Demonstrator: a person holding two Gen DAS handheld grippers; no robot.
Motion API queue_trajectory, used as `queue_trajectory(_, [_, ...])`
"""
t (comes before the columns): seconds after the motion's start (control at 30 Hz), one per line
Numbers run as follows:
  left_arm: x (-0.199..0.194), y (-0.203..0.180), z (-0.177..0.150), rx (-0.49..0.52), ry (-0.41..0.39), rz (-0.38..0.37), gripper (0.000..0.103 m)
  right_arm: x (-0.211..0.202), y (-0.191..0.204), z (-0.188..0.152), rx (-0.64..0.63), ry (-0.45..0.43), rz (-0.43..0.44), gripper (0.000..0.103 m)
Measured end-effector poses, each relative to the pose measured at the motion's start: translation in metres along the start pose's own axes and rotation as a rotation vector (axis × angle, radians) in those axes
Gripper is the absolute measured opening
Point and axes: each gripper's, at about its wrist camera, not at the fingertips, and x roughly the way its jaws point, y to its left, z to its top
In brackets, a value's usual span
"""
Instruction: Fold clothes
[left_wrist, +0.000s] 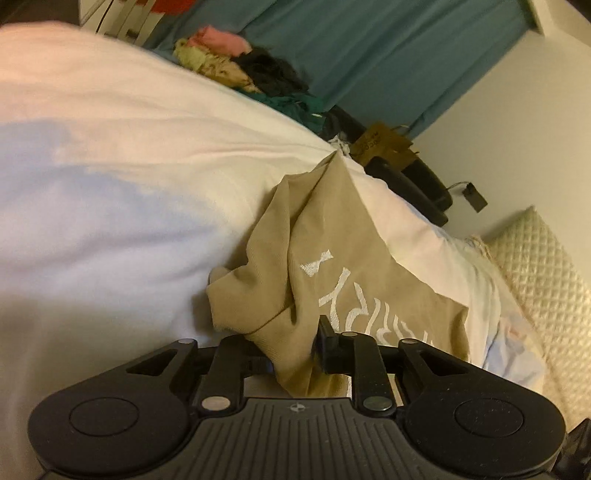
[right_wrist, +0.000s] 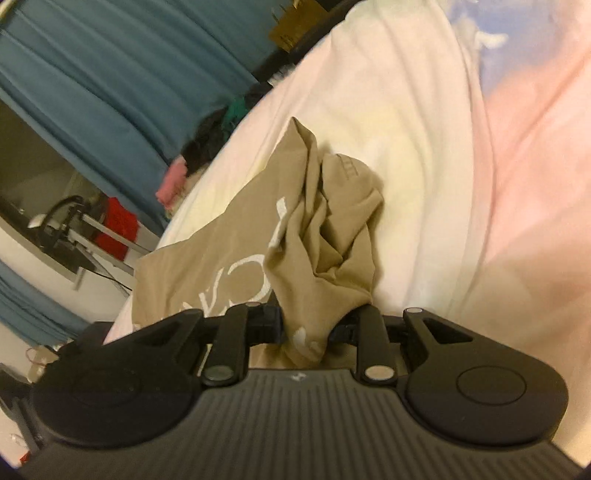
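Bed (left_wrist: 129, 166), tan shirt (left_wrist: 332, 240) between both tongs (left_wrist: 291, 347)

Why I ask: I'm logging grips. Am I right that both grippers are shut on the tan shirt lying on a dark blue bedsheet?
Not quite: the bedsheet is pale, whitish-pink, as the left wrist view shows. Both the left gripper and right gripper are shut on the tan shirt.

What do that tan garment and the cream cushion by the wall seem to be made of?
The tan garment looks like soft matte knit, probably cotton jersey: it drapes in limp folds and bears white lettering. The cream cushion looks quilted, with a stitched diamond pattern and a slight sheen; the fibre is unclear.
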Motion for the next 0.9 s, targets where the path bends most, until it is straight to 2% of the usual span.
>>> queue_trajectory(0.07, [-0.007, -0.010, 0.000, 0.050, 0.002, 0.034, 0.027, -0.001, 0.006, 0.007, 0.020, 0.030, -0.033, 0.027])
queue_trajectory(0.13, [-0.017, -0.025, 0.003, 0.090, 0.023, 0.067, 0.051, -0.007, 0.016, 0.013, 0.022, 0.063, -0.081, 0.029])
queue_trajectory(0.17, [-0.023, -0.034, 0.005, 0.106, 0.025, 0.075, 0.055, -0.012, 0.024, 0.015, 0.010, 0.078, -0.114, 0.032])
queue_trajectory(0.23, [-0.040, -0.051, 0.009, 0.141, 0.023, 0.089, 0.069, -0.036, 0.039, 0.017, -0.040, 0.055, -0.121, 0.038])
queue_trajectory(0.27, [-0.049, -0.060, 0.012, 0.167, 0.011, 0.090, 0.075, -0.049, 0.046, 0.017, -0.066, 0.040, -0.120, 0.046])
queue_trajectory(0.3, [-0.058, -0.069, 0.016, 0.193, -0.002, 0.092, 0.082, -0.062, 0.053, 0.018, -0.093, 0.025, -0.120, 0.061])
queue_trajectory(0.33, [-0.067, -0.079, 0.020, 0.219, -0.015, 0.093, 0.082, -0.075, 0.060, 0.018, -0.120, 0.009, -0.120, 0.069])
queue_trajectory(0.37, [-0.080, -0.089, 0.021, 0.260, -0.039, 0.089, 0.082, -0.088, 0.067, 0.019, -0.147, -0.006, -0.119, 0.082])
queue_trajectory(0.4, [-0.097, -0.100, 0.021, 0.298, -0.070, 0.097, 0.086, -0.104, 0.076, 0.018, -0.182, -0.041, -0.098, 0.091])
queue_trajectory(0.43, [-0.113, -0.110, 0.021, 0.336, -0.102, 0.106, 0.094, -0.119, 0.087, 0.017, -0.223, -0.072, -0.077, 0.090])
queue_trajectory(0.5, [-0.145, -0.130, 0.020, 0.395, -0.157, 0.115, 0.102, -0.149, 0.108, 0.012, -0.304, -0.117, -0.038, 0.089])
queue_trajectory(0.67, [-0.217, -0.167, 0.012, 0.480, -0.263, 0.108, 0.103, -0.209, 0.146, 0.000, -0.421, -0.180, 0.004, 0.089])
queue_trajectory(0.9, [-0.296, -0.192, -0.017, 0.534, -0.329, 0.098, 0.103, -0.266, 0.174, -0.022, -0.530, -0.243, 0.011, 0.089])
